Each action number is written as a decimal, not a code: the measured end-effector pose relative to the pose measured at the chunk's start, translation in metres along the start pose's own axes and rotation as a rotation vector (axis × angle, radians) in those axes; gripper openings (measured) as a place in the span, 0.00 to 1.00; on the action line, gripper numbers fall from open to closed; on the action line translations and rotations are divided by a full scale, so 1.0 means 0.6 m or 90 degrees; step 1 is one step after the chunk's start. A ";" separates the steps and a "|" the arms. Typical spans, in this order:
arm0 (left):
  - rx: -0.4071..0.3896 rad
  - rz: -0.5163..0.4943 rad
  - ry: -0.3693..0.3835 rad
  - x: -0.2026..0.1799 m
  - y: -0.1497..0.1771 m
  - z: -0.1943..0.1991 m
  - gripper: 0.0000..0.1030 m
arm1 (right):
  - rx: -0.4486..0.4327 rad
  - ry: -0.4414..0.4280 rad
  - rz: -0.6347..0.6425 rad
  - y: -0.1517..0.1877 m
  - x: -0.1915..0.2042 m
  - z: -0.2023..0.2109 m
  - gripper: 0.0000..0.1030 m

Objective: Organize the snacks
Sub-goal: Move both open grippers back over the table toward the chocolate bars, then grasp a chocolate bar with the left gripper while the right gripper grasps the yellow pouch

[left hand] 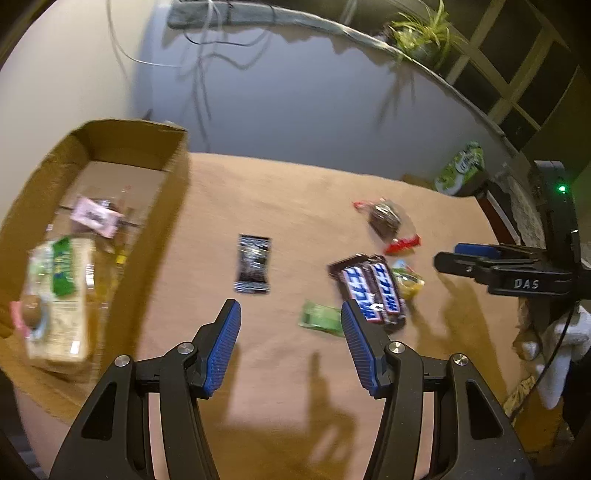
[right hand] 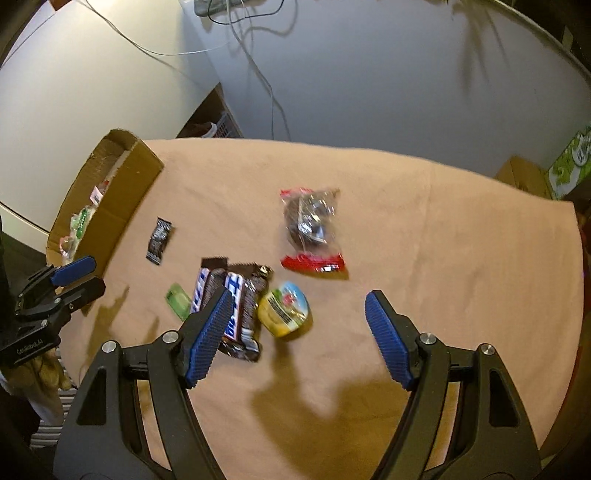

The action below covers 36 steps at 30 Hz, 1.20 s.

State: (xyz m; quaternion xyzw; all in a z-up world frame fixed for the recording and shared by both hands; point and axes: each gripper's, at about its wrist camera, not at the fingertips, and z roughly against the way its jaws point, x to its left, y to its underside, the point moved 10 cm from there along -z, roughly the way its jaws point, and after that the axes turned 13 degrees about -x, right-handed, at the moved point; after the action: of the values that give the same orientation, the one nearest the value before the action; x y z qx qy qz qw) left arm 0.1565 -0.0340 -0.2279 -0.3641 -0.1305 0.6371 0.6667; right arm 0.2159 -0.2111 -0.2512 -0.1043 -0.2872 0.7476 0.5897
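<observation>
Snacks lie on a tan cloth: two Snickers bars [left hand: 373, 290] [right hand: 236, 306] side by side, a small black packet [left hand: 253, 263] [right hand: 159, 240], a green packet [left hand: 320, 317] [right hand: 178, 301], a yellow cup [right hand: 285, 309] [left hand: 408, 281], and a clear bag with red ends holding a dark cake [left hand: 388, 221] [right hand: 311, 229]. A cardboard box [left hand: 159, 206] [right hand: 122, 192] at the left holds several snacks. My left gripper [left hand: 291, 321] is open and empty above the cloth between the black packet and the bars. My right gripper [right hand: 298, 314] is open and empty, above the yellow cup.
A wall with hanging cables stands behind the table. A green carton [left hand: 461, 166] [right hand: 570, 160] sits off the far right corner. A potted plant [left hand: 421, 33] stands on a ledge. The cloth's near part holds only gripper shadows.
</observation>
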 end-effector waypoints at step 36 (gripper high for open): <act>0.116 0.001 0.070 -0.081 0.036 -0.109 0.30 | 0.048 -0.037 0.040 0.038 0.052 -0.084 0.43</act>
State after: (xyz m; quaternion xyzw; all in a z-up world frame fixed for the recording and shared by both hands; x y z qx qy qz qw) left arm 0.1744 -0.1025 -0.2736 -0.3364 -0.0351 0.6261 0.7026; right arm 0.2129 -0.1693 -0.2991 -0.0691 -0.2729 0.7786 0.5608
